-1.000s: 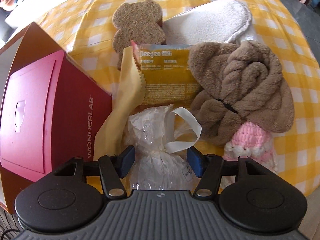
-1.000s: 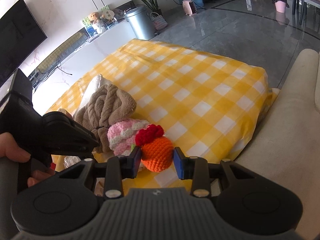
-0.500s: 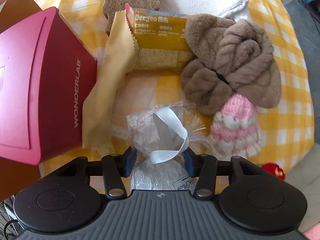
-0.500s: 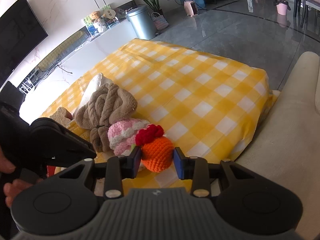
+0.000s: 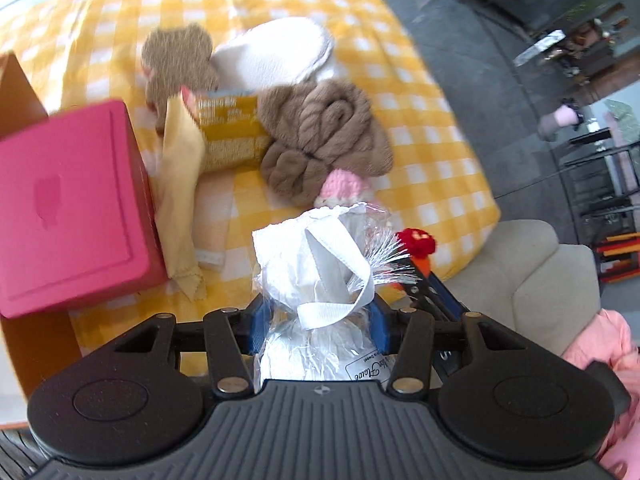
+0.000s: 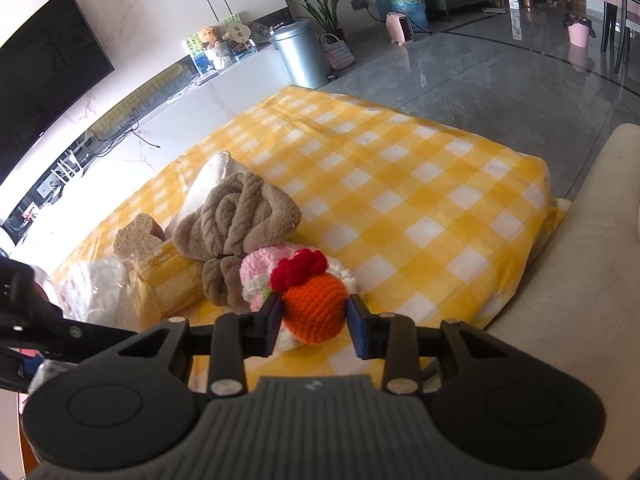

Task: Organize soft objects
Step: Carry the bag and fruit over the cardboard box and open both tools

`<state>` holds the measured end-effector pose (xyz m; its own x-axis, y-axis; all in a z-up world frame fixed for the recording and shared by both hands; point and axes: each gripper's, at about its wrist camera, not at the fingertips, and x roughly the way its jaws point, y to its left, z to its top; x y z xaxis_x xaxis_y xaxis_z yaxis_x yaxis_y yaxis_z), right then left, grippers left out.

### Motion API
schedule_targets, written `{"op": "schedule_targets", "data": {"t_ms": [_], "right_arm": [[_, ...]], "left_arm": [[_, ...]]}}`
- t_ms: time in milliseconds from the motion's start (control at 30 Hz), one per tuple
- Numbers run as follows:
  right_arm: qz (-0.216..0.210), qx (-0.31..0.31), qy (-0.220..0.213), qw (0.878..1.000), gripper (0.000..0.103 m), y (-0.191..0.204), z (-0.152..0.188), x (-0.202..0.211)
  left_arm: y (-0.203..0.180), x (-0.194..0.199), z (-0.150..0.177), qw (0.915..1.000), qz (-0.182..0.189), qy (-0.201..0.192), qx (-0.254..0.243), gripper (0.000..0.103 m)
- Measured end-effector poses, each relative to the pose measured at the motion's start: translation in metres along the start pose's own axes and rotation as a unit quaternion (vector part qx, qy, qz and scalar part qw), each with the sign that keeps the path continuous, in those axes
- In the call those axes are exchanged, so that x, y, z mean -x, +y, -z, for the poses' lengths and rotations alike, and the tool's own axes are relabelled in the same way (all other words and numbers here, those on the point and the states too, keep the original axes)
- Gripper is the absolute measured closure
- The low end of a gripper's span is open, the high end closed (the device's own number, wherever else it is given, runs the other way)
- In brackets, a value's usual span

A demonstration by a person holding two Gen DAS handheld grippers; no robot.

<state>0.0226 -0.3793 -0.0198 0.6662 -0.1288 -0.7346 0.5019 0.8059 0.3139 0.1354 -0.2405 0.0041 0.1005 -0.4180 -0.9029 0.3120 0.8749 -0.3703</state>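
My left gripper (image 5: pixel 318 326) is shut on a clear cellophane bag (image 5: pixel 320 264) tied with a white ribbon and holds it above the yellow checked table (image 5: pixel 432 184). My right gripper (image 6: pixel 314 326) is shut on an orange crocheted toy (image 6: pixel 316 310) with a red top, at the table's near edge. A brown rolled towel (image 5: pixel 324 136), a pink crocheted piece (image 5: pixel 344 186), a white pad (image 5: pixel 280 56), a brown bear-shaped sponge (image 5: pixel 176 56), a yellow packet (image 5: pixel 232 132) and a yellow cloth (image 5: pixel 178 184) lie on the table.
A red box (image 5: pixel 68 204) stands on the left with an orange-brown carton (image 5: pixel 16 96) behind it. A beige sofa (image 6: pixel 560 300) runs along the table's right edge. A pink garment (image 5: pixel 608 352) lies on it.
My left gripper has lifted the cellophane bag off the table and swung to the right, so that the right gripper and sofa come into view. The right gripper holds still with the orange toy.
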Motion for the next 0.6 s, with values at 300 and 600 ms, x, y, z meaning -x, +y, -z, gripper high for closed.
{"op": "schedule_targets", "data": {"t_ms": [300,600], "right_arm": [[-0.079,0.025,-0.032,0.996,0.068,0.03,-0.002,0.028],[-0.26,0.083,-0.039,0.961,0.068,0.101,0.009,0.059]], "left_arm": [[0.033,0.083,0.031,0.9884,-0.043,-0.134,-0.057,0.047],[0.12,0.143,0.08,0.9597,-0.126,-0.251,-0.01,0.046]]}}
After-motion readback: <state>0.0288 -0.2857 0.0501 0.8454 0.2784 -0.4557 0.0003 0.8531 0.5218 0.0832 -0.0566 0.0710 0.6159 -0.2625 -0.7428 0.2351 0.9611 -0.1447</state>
